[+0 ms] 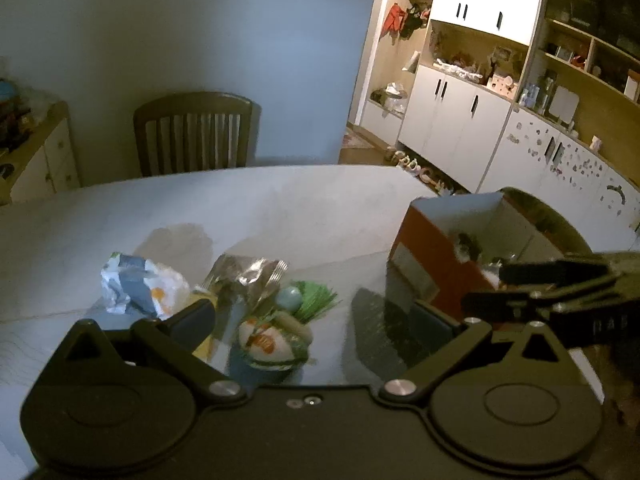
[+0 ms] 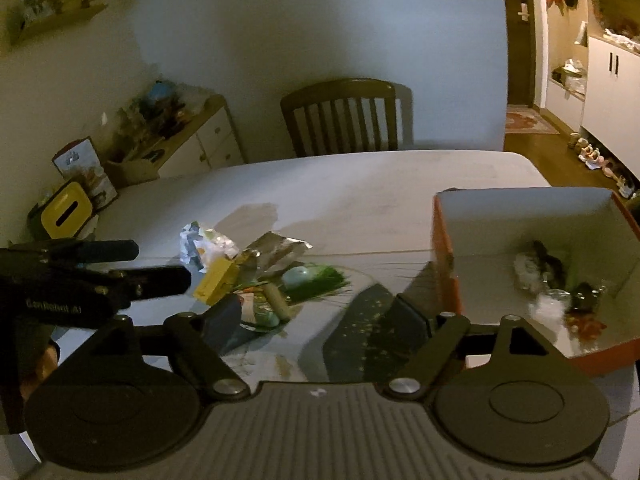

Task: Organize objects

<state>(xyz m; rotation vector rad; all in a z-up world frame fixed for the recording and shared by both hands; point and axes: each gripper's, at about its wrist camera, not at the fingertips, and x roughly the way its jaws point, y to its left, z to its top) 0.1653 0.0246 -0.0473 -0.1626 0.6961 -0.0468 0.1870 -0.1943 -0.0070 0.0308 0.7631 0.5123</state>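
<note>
A pile of small things lies on the pale table (image 1: pixel 280 208): a crumpled white and blue wrapper (image 1: pixel 136 284), a silver foil bag (image 1: pixel 248 276), a yellow box (image 2: pixel 218 280), green grass-like strands (image 1: pixel 316 300) with a pale blue egg (image 1: pixel 290 298), and an orange and white packet (image 1: pixel 268 340). My left gripper (image 1: pixel 316 320) stands open just before the pile, pressing on nothing. My right gripper (image 2: pixel 320 316) is open over bare table between the pile and an orange box (image 2: pixel 520 220) with a white inside. Several small items lie in that box.
A wooden chair (image 2: pixel 348 116) stands at the table's far side. A cluttered sideboard (image 2: pixel 192 140) and a yellow tissue holder (image 2: pixel 68 210) are at the left. White cabinets (image 1: pixel 460 120) line the room at the right.
</note>
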